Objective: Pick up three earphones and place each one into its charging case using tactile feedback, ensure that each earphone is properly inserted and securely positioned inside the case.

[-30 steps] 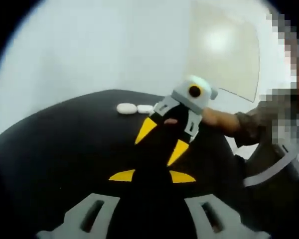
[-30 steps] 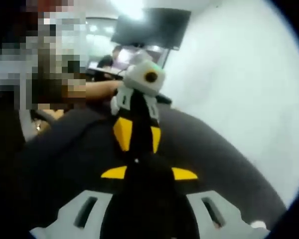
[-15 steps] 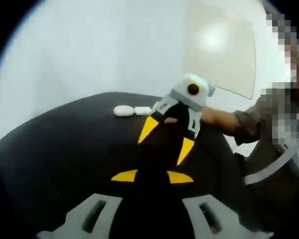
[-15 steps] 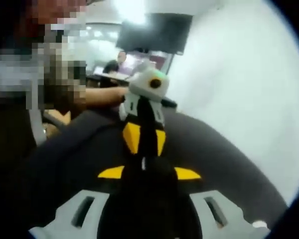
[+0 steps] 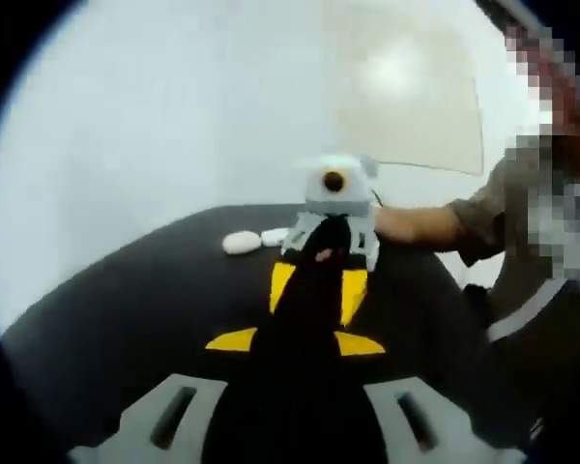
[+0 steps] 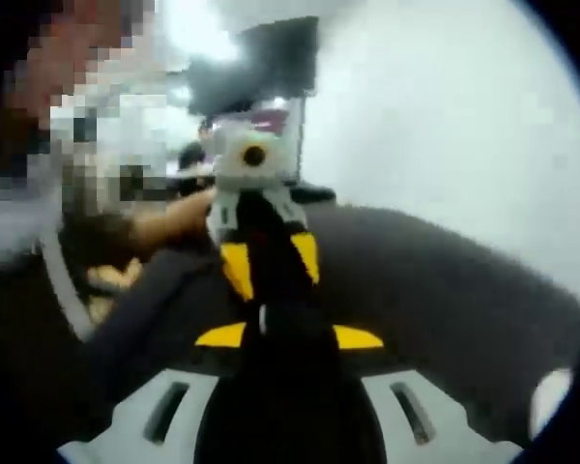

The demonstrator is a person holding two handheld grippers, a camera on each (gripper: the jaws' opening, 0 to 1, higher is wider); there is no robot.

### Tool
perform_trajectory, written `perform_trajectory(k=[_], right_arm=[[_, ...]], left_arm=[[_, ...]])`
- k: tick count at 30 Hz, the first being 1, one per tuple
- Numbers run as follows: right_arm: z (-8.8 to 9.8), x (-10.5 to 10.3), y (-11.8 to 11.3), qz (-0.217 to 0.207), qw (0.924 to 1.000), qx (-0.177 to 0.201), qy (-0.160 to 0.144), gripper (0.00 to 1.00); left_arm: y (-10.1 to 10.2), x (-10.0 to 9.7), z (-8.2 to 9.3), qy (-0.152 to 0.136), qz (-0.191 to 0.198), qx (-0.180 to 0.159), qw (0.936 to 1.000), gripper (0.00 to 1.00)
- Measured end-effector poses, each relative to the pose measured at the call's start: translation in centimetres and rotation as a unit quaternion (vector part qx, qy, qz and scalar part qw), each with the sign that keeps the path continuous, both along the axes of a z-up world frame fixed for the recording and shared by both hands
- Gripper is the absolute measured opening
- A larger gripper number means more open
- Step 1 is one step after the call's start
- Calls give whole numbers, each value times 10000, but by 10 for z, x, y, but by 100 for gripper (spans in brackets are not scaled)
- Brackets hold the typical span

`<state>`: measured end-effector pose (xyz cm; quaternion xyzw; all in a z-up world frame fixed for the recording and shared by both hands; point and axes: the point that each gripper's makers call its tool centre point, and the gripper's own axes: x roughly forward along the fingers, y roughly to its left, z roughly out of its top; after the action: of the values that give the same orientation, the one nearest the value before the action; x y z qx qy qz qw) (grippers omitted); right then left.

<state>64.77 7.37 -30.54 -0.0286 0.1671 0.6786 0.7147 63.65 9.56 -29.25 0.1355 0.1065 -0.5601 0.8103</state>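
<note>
In the left gripper view, the left gripper (image 5: 292,340) rises from the bottom with its black jaws and yellow tips drawn close together; the gap between them is lost against the dark surface, so I cannot tell whether they are fully together or holding anything. Directly ahead, tip to tip with it, is the right gripper (image 5: 317,286), grey-bodied with yellow jaw pads, held in a person's hand (image 5: 394,222) that reaches in from the right in an olive sleeve (image 5: 488,215). Both grippers hang over the round black table (image 5: 126,319). Near the table's far edge, just left of the right gripper's body, lie 2 small white oval objects (image 5: 254,239) touching end to end; they look like earphone charging cases, though the picture is too soft to be sure. Behind the table stands a plain white wall (image 5: 174,106) with a beige panel (image 5: 406,87) on it.

In the right gripper view, the right gripper (image 6: 286,337) comes up from the bottom, its yellow tips close together, and again I cannot tell if anything sits between them. A thin pale sliver (image 6: 263,318) shows where the 2 grippers meet, too small to name. The left gripper (image 6: 269,263) faces it nose to nose. A white rounded object (image 6: 549,396) sits at the table's near right edge. A dark screen (image 6: 256,63) hangs on the wall behind.
</note>
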Motion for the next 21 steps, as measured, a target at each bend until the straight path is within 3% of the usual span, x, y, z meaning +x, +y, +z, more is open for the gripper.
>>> perform_trajectory(k=[3, 6, 8, 12, 14, 16, 18, 21], right_arm=[[1, -6, 2, 55, 9942, 101, 1071, 32], [11, -5, 3, -65, 9859, 404, 1623, 26], [11, -3, 2, -147, 9806, 418, 1912, 24], [10, -7, 8, -153, 9806, 429, 1908, 24], [11, -8, 8, -152, 9814, 440, 1862, 23], [13, -8, 8, -130, 9834, 497, 1743, 23], [14, -5, 6, -132, 9881, 541, 1436, 23], [11, -6, -5, -22, 9979, 305, 577, 23]], left_arm=[[-10, -7, -2, -432, -296, 196, 9984, 30], [-15, -9, -5, -672, -364, 332, 9965, 29], [-16, -3, -6, -887, -280, 407, 9948, 27], [-19, 3, -7, -929, -222, 410, 9946, 17], [-19, 3, -8, -749, -180, 373, 9963, 16], [-18, 3, -9, -388, -89, 265, 9989, 15], [-17, 2, -8, -66, -17, 173, 9998, 14], [-15, 5, -9, -34, 51, 190, 9998, 14]])
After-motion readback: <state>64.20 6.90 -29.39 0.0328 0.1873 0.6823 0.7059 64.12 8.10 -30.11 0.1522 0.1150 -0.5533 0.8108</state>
